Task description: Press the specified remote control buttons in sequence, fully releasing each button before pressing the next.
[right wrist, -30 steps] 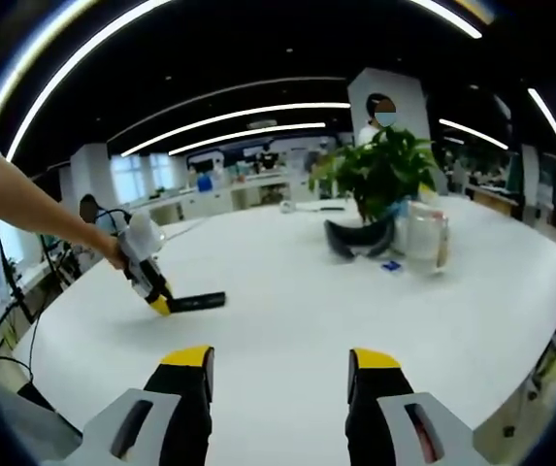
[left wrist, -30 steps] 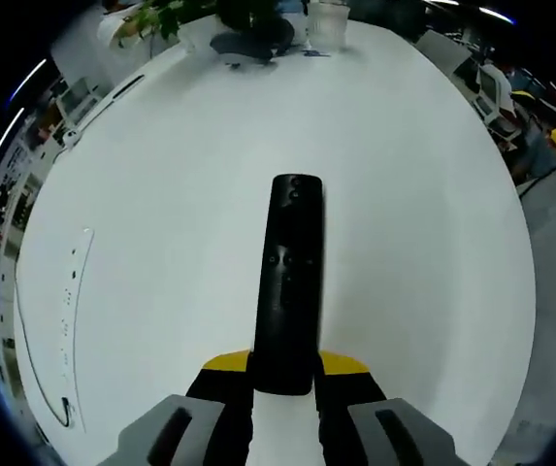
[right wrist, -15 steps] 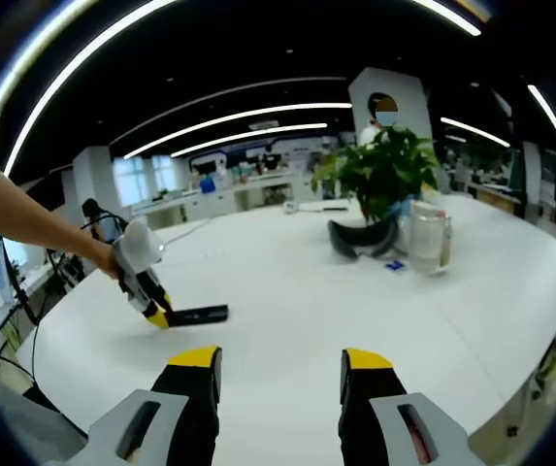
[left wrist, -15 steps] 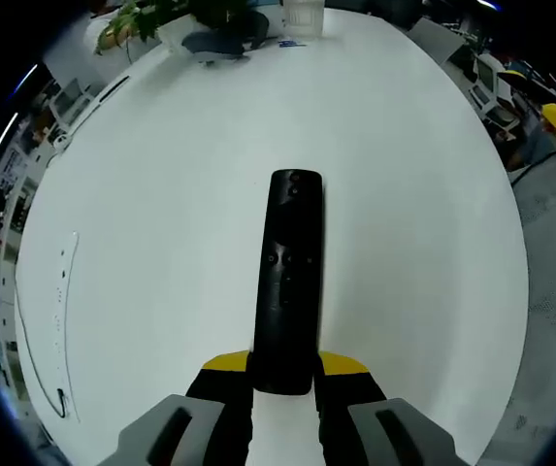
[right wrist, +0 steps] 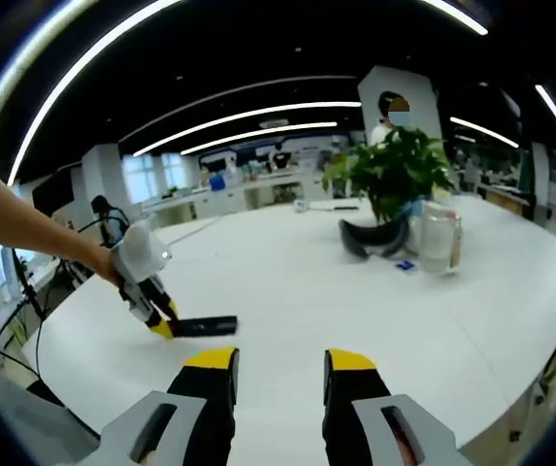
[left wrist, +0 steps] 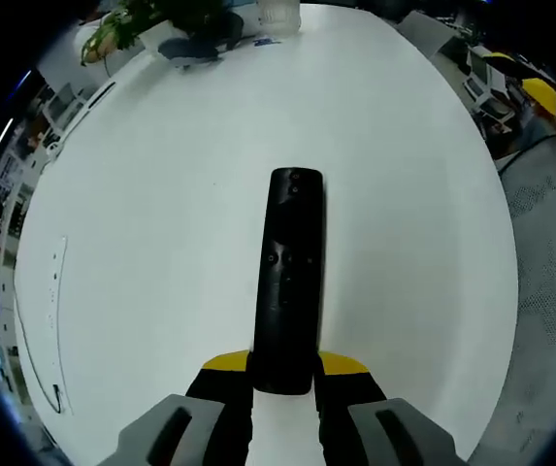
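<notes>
A long black remote control [left wrist: 288,277] sticks out forward from my left gripper [left wrist: 284,364], whose yellow-tipped jaws are shut on its near end. Its button face points up, over the white table [left wrist: 161,194]. In the right gripper view the same remote [right wrist: 203,325] is seen at the left, held low over the table by the left gripper [right wrist: 161,326] in a person's hand. My right gripper [right wrist: 278,364] is at the bottom of that view, its jaws a narrow gap apart with nothing between them, well short of the remote.
A potted green plant [right wrist: 392,173], a dark curved object [right wrist: 372,236] and a clear jar [right wrist: 439,239] stand at the table's far side. A thin white cable [left wrist: 49,311] lies along the table's left part. Office desks surround the table, and a person stands far back.
The right gripper's jaws have drawn closer together. Both views have shifted slightly with the hands; the remote stays held in the left gripper.
</notes>
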`<state>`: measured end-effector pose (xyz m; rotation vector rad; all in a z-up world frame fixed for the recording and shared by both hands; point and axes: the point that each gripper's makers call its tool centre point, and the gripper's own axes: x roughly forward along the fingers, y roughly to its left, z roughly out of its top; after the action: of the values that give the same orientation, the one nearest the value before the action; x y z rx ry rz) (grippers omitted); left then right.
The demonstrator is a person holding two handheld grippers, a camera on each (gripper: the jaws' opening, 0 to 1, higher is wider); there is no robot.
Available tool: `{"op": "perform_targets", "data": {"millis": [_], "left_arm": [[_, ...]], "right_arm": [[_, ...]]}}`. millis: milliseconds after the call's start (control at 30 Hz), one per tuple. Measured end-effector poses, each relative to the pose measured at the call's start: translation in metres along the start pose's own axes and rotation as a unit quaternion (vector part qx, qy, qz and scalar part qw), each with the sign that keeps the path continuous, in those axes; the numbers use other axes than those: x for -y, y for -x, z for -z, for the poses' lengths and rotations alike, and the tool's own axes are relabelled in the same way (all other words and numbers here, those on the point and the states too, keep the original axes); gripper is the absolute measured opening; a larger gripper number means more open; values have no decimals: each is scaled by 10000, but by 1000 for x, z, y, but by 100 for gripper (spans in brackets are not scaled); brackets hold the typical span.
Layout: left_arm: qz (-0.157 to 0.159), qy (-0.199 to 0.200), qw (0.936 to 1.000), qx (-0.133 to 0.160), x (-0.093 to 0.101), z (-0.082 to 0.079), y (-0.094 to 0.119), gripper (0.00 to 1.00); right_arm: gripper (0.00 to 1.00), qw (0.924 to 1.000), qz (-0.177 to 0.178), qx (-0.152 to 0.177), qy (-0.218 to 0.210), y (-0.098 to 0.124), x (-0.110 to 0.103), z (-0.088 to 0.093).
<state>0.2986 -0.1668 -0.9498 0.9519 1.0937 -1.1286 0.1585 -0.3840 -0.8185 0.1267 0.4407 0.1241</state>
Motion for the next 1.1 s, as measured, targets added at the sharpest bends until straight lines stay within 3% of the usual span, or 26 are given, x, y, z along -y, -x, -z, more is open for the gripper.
{"op": "perform_targets", "data": {"millis": [700,1100], "left_arm": [[-25,172,9998,130,41,2,2,23],[-13,223,9996,194,64,3,3,23]], "right_arm": [[0,9994,-346,-86,-30,5,-13,3],[0,9977,-567,-350,-108,4,-20,11]]}}
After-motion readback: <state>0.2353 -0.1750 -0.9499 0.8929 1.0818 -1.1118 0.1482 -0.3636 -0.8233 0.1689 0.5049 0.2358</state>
